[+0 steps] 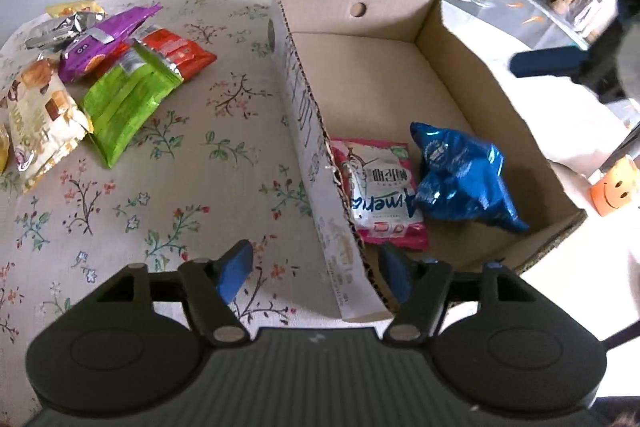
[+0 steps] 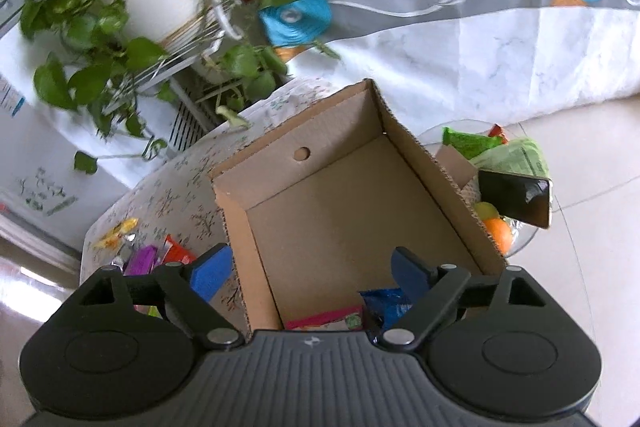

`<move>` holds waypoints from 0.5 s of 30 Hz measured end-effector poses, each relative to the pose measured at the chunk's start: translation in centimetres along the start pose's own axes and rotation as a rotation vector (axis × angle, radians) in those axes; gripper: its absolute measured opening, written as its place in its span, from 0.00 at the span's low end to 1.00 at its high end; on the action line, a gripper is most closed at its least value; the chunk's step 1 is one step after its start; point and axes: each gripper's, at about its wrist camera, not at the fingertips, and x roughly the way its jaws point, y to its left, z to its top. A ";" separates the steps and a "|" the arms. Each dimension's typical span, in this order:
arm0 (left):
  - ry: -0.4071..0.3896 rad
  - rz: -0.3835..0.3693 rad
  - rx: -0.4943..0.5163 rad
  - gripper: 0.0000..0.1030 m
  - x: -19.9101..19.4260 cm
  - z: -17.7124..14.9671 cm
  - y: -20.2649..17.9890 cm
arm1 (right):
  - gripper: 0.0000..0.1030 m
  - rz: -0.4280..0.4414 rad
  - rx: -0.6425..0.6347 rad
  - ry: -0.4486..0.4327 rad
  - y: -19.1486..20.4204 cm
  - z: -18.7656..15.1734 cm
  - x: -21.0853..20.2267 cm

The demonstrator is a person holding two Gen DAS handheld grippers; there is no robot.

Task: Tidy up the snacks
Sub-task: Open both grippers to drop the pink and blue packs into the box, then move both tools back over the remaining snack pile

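Remaining snacks sit in a loose pile on the floral-print tabletop (image 1: pixel 180 187), well clear of the open brown cardboard box (image 1: pixel 400 75) on its outer-wall side. Nearest the box wall: flat lime-green foil packet (image 1: pixel 128 103), long axis running diagonally from the pile toward the left gripper; orange-red wrapper (image 1: pixel 180 53) and purple foil pouch (image 1: pixel 104 43) overlap just behind it, cream-and-brown bag (image 1: pixel 40 119) beside it further from the box. Already in the box, at the near end of the floor: pink-and-white sachet (image 1: pixel 380 191) against the wall, crumpled blue foil bag (image 1: pixel 460 175) touching it on the far side. Left gripper (image 1: pixel 316 273) straddles the box's near wall, one finger over the tabletop, one inside; fingers parted, nothing between them but the cardboard edge, not pinching. Right gripper (image 2: pixel 316 271) hangs over the box's near end, fingers spread wide, empty; the pile lies past its left finger, outside the wall. My read: left hand is nearer the pile, so the next pick is its job, likely the green packet. It needs to shift away from the wall and grip across the packet's short axis.
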 end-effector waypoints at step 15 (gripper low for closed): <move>-0.057 0.045 -0.030 0.85 -4.5 0.8 7.0 | 0.89 0.083 -0.204 0.019 5.7 -1.6 1.5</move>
